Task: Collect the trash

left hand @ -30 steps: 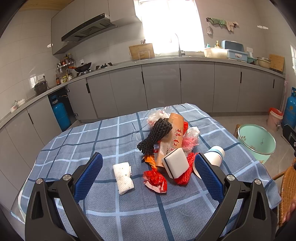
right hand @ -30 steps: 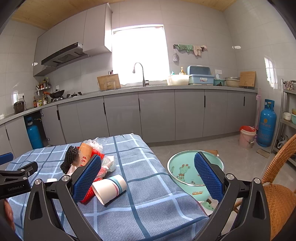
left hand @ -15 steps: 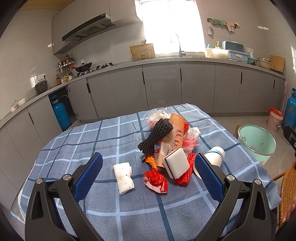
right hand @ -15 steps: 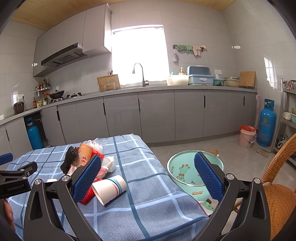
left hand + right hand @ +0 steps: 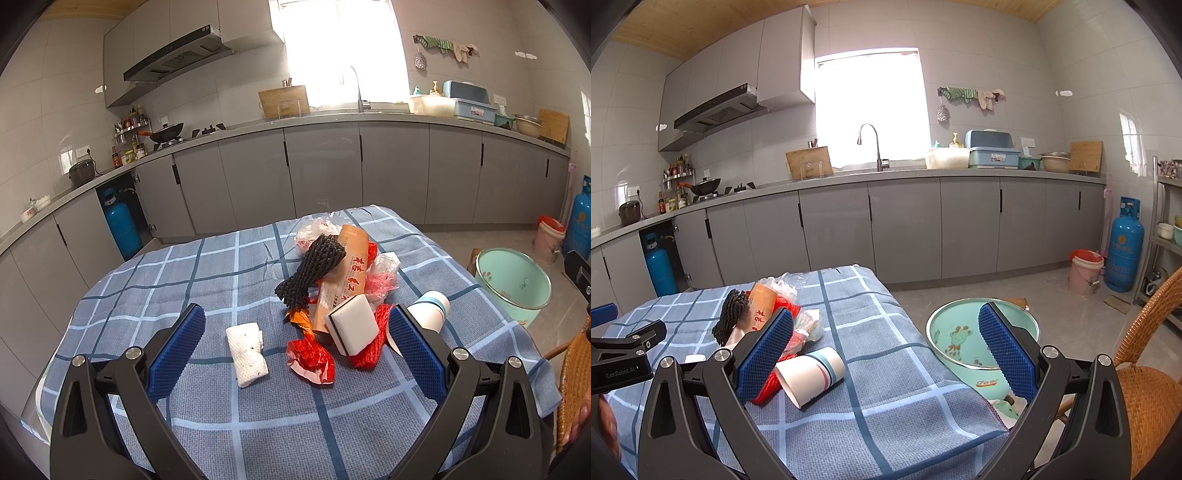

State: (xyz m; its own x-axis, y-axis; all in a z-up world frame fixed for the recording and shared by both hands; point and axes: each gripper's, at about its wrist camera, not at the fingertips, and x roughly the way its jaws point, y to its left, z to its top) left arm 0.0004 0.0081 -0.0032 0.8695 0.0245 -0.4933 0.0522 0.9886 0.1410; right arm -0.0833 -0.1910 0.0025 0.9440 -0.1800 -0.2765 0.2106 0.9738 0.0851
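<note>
Trash lies in a loose heap on the tabletop, which is covered by a blue checked cloth; at the far end sits a black foam net leaning on a tan paper wrapper with red characters, with crumpled clear plastic bags behind and beside them; nearer the camera a white sponge with a dark edge rests on a red mesh net, and a crumpled red wrapper lies just beside it; a folded white tissue, speckled with dark spots, lies apart on the left side of the heap; a white paper cup with a blue and pink band lies on its side at the right edge of the heap, its mouth towards the camera.

The left claw hangs above the near part of the cloth, spread wide and holding nothing, its blue pads framing the tissue and the sponge; the right claw is likewise wide and empty, held over the right edge of the tabletop, its left pad in front of the red net.

On the floor beside the tabletop stands a mint-green basin with a cartoon print; a wicker chair is at the right.
</note>
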